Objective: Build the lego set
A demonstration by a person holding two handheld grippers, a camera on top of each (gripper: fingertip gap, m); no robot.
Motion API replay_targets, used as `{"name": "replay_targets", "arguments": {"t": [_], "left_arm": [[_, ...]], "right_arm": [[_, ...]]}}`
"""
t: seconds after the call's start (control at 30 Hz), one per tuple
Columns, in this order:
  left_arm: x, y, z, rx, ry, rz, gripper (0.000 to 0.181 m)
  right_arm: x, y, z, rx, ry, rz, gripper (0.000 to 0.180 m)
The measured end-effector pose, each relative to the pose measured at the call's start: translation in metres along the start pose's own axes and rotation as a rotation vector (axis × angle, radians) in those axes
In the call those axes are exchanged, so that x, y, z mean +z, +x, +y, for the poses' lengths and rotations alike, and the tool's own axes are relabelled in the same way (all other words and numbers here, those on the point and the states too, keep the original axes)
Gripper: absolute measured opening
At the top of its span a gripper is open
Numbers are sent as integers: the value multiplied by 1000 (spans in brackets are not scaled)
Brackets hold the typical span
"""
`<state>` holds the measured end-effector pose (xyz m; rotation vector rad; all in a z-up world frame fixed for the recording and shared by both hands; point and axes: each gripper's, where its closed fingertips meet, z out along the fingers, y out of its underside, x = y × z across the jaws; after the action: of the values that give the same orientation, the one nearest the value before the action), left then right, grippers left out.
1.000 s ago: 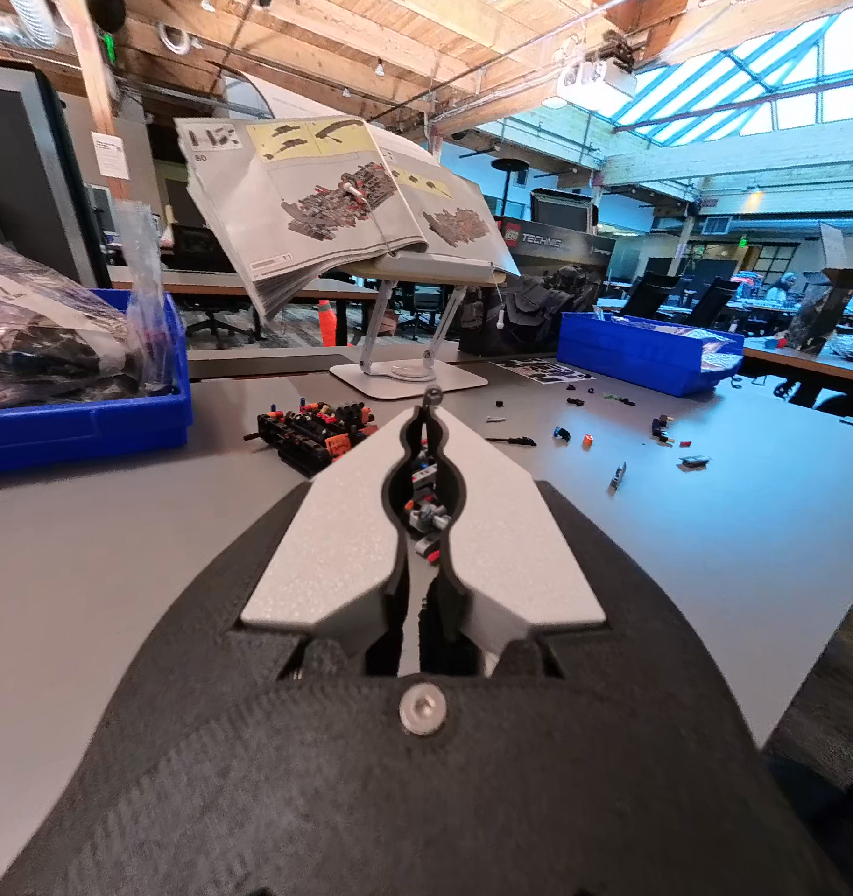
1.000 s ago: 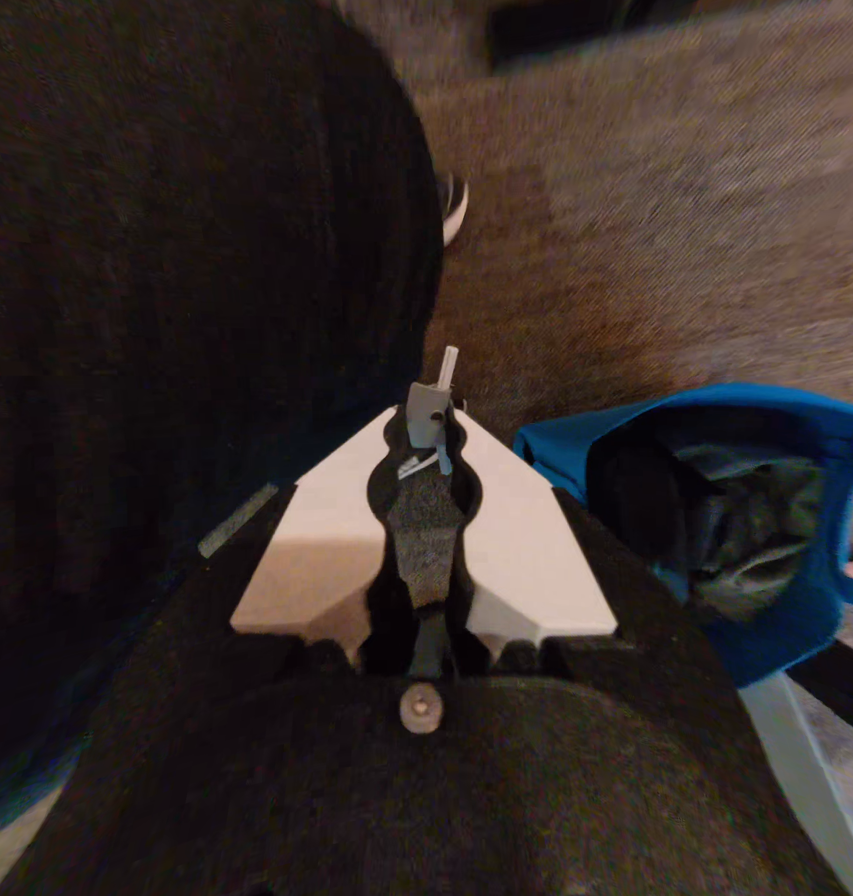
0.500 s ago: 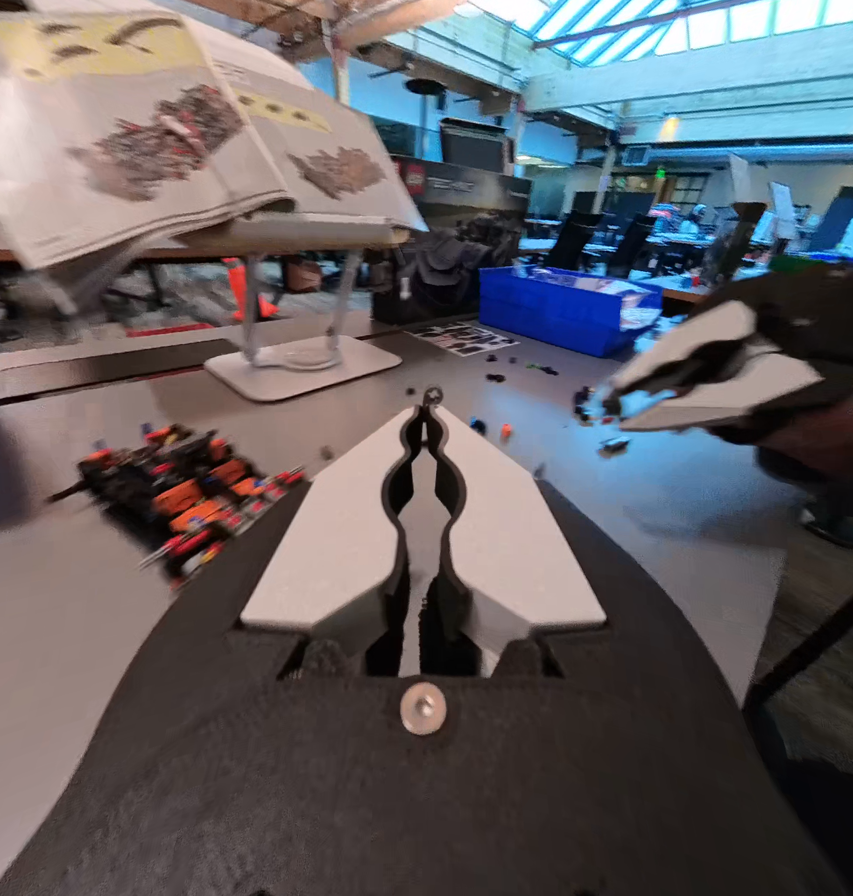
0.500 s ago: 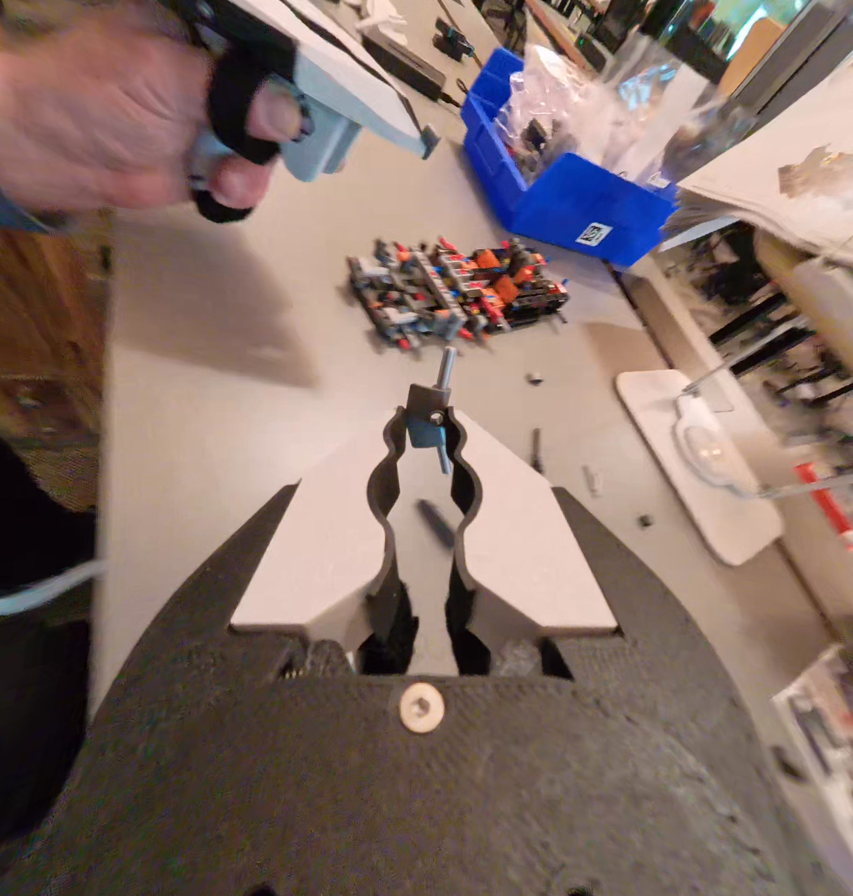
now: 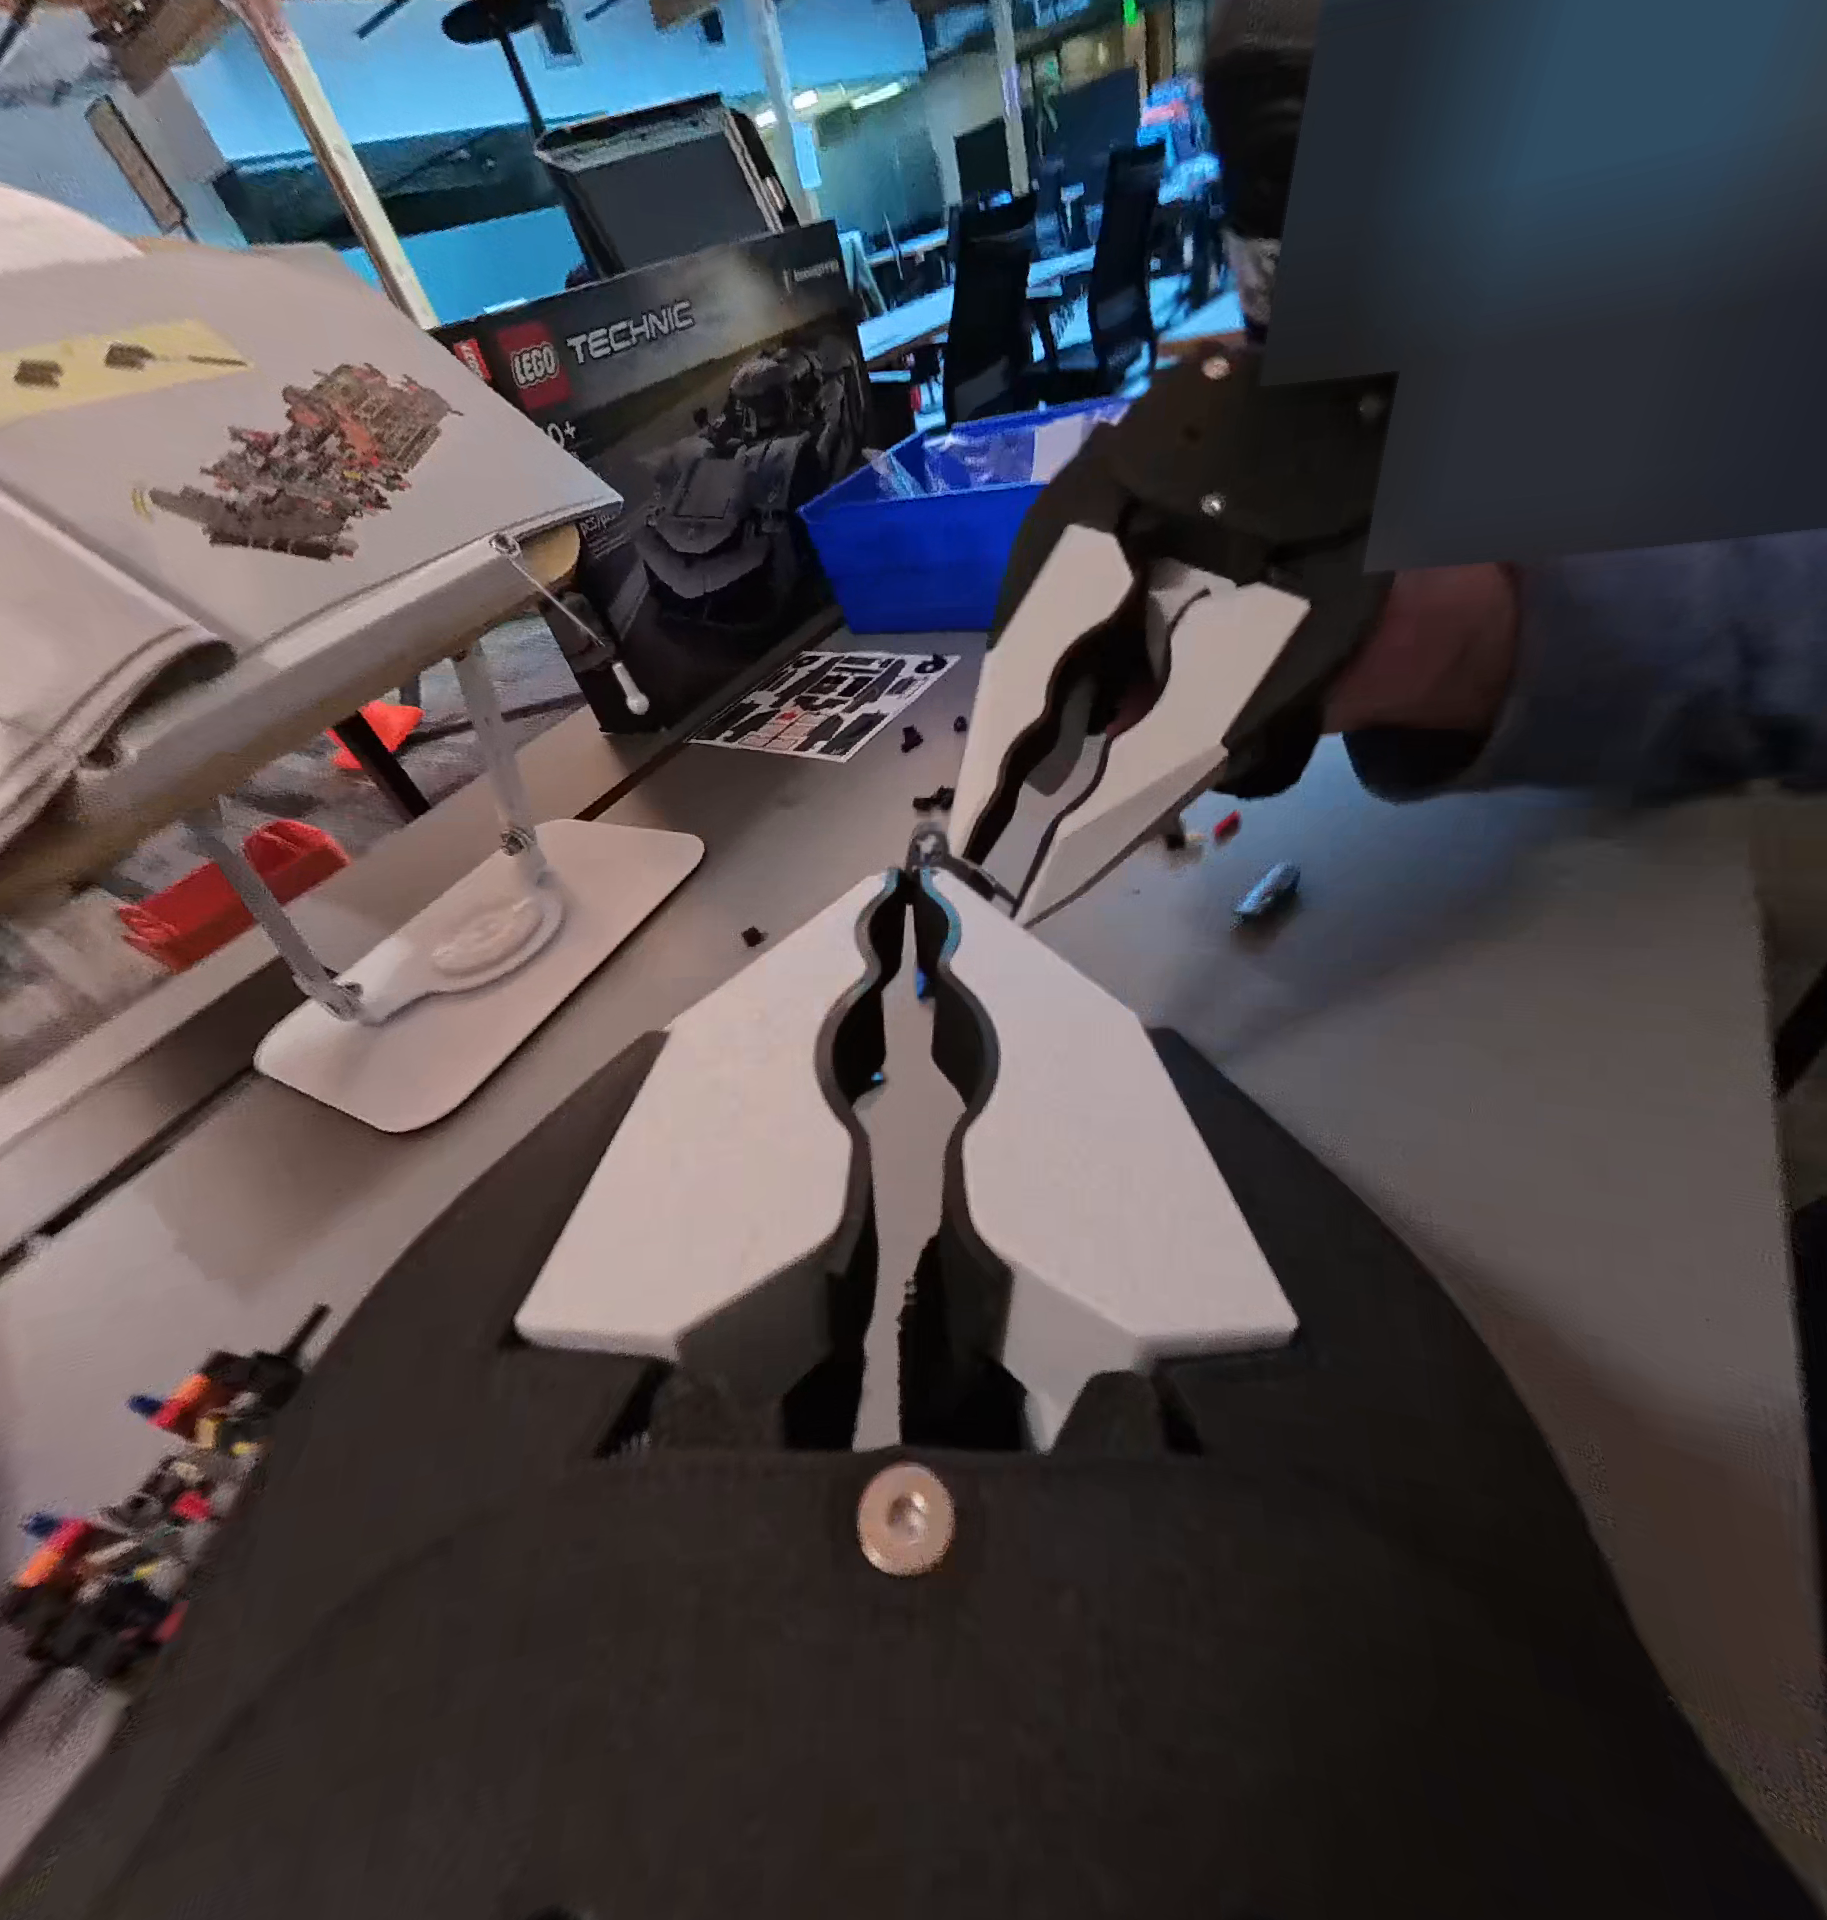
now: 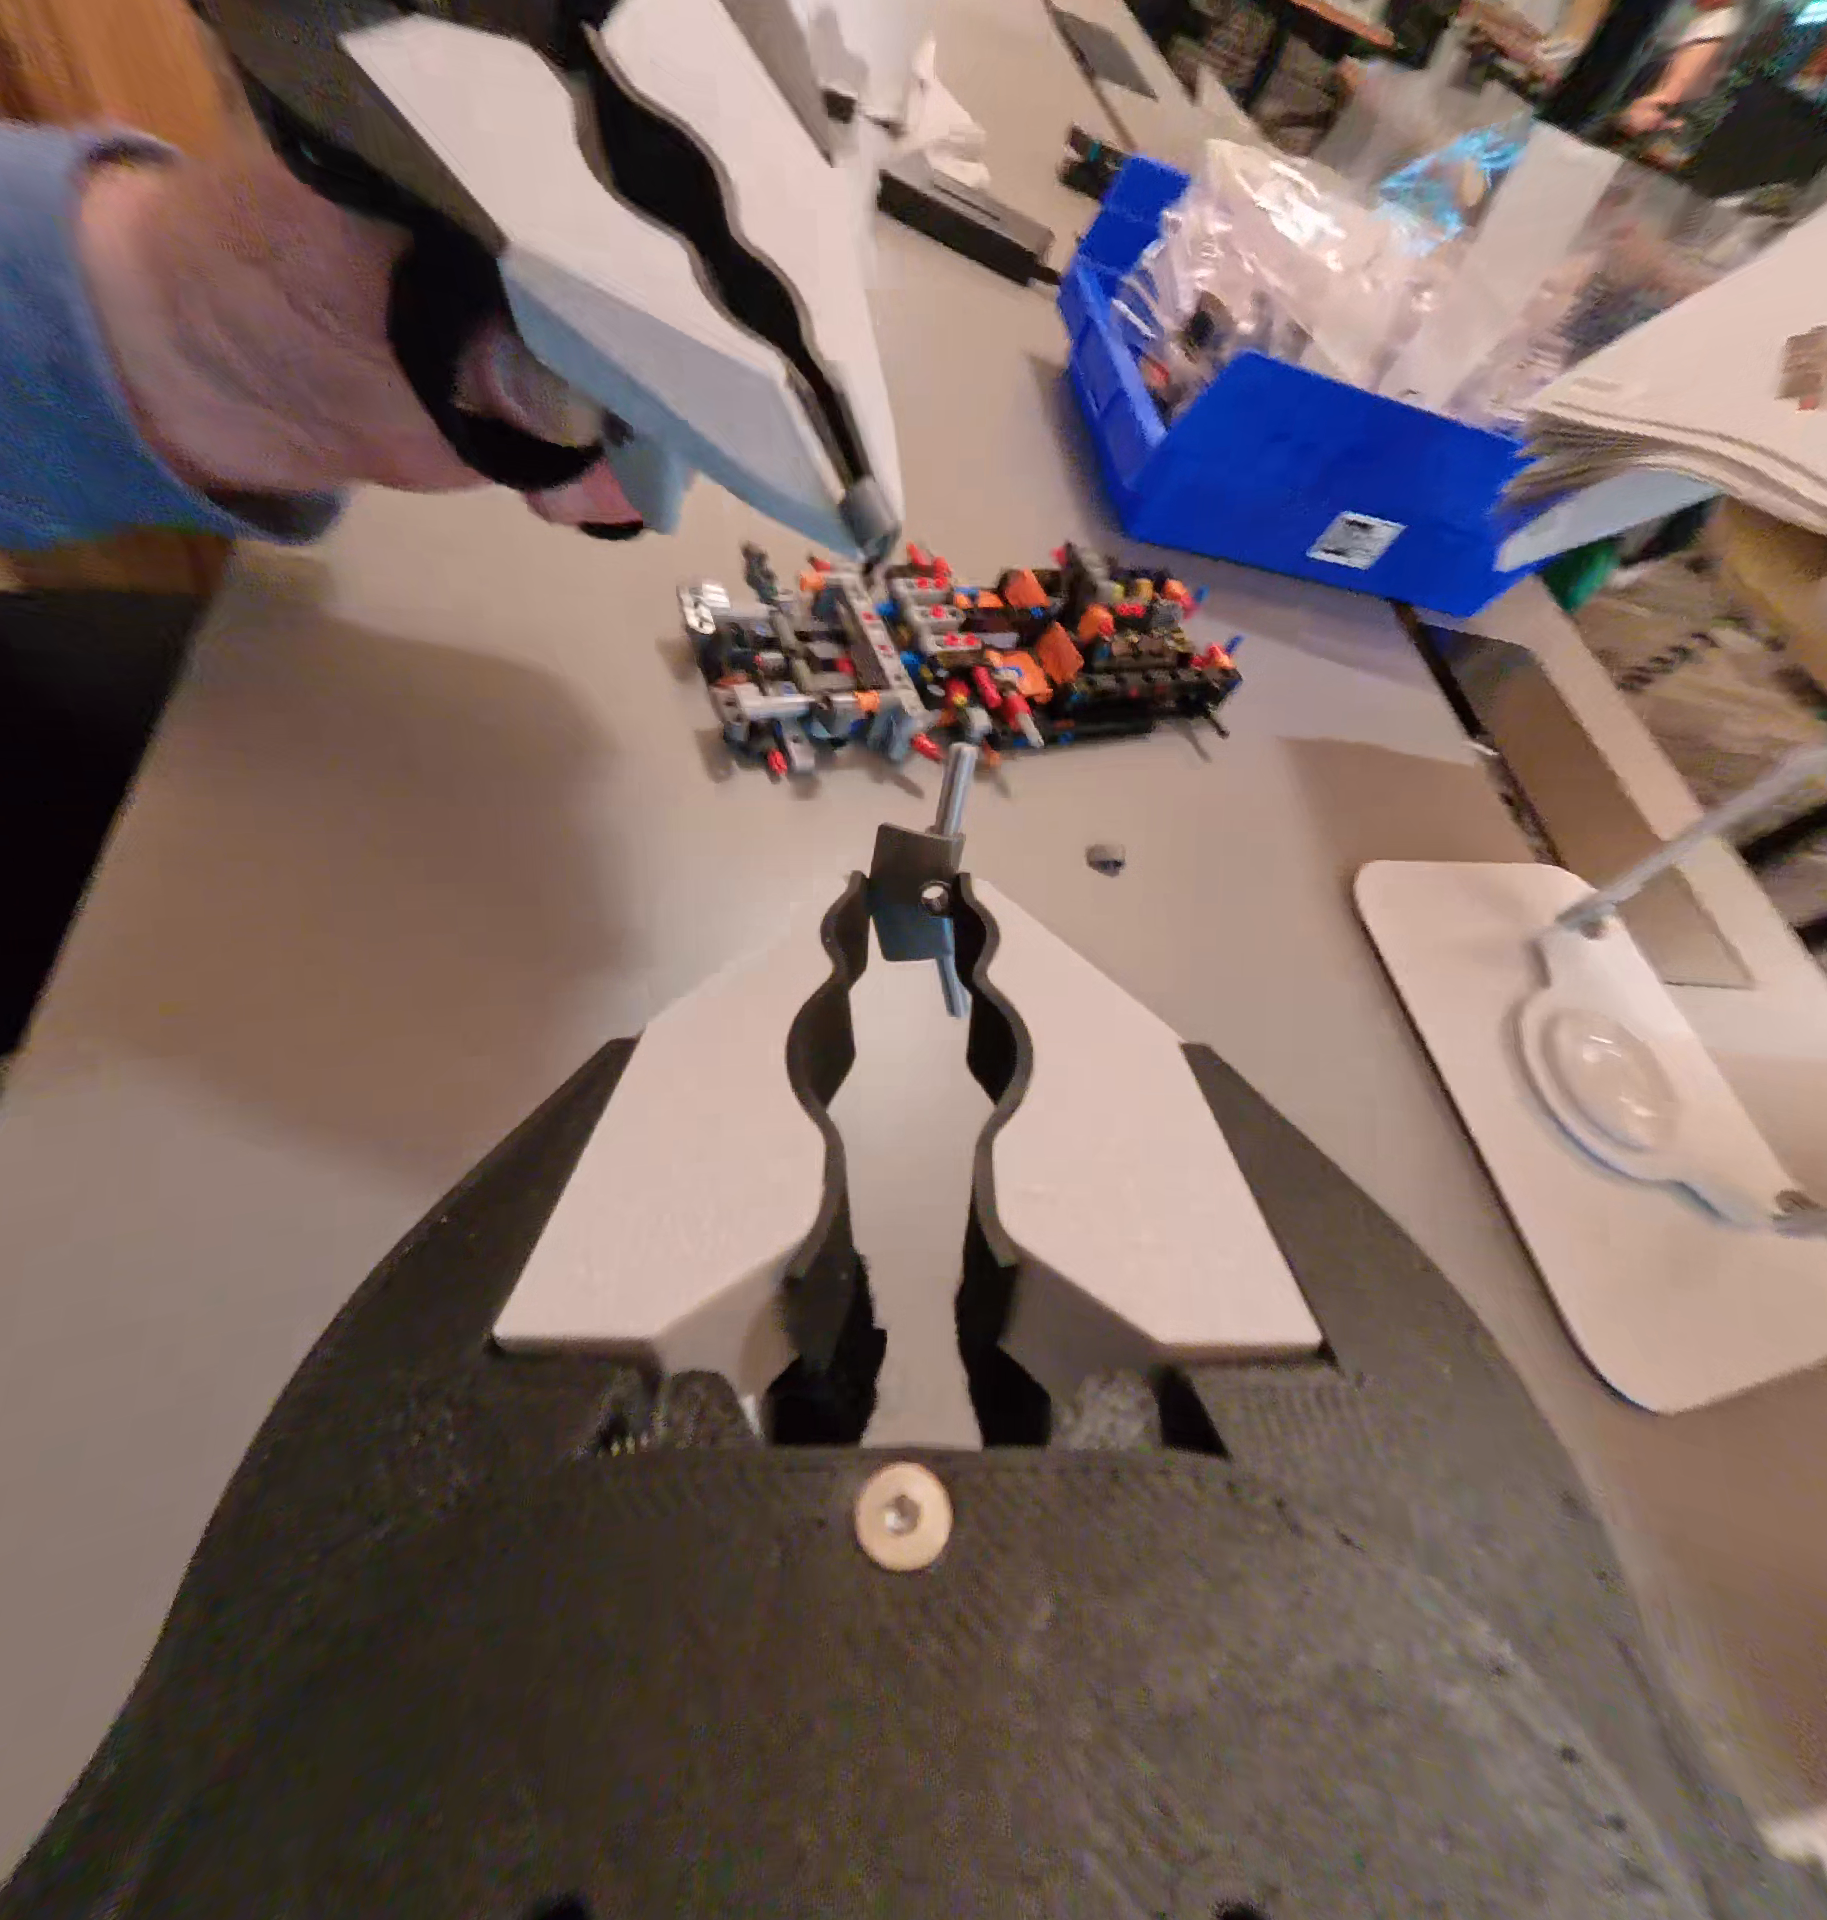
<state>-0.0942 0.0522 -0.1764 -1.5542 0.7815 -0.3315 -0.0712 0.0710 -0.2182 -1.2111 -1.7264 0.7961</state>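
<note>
Right wrist view showed the right gripper [image 6: 914,914] clamped on a small grey connector with axle [image 6: 914,904], axle pointing straight ahead at the partly built model [image 6: 950,655] on the desk [image 6: 421,883]; left gripper [image 6: 867,520], pinching something small, hovered nearer it.

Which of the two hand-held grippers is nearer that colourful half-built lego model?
Left. The left hand-held gripper hovers right at the lego model, at its far edge. The right hand-held gripper, holding a small grey piece, sits farther back.
</note>
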Motion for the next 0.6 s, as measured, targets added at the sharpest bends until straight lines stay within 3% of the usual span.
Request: {"name": "replay_targets", "arguments": {"t": [0.27,0.5,0.6], "left_arm": [[13,-9,25,190,-96,65,0],[25,-9,44,221,-179,173,0],[29,-7,58,230,-210,212,0]], "right_arm": [[14,6,8,7,26,-74,14],[28,16,40,-293,-169,120,13],[27,11,45,-345,-193,106,14]]}}
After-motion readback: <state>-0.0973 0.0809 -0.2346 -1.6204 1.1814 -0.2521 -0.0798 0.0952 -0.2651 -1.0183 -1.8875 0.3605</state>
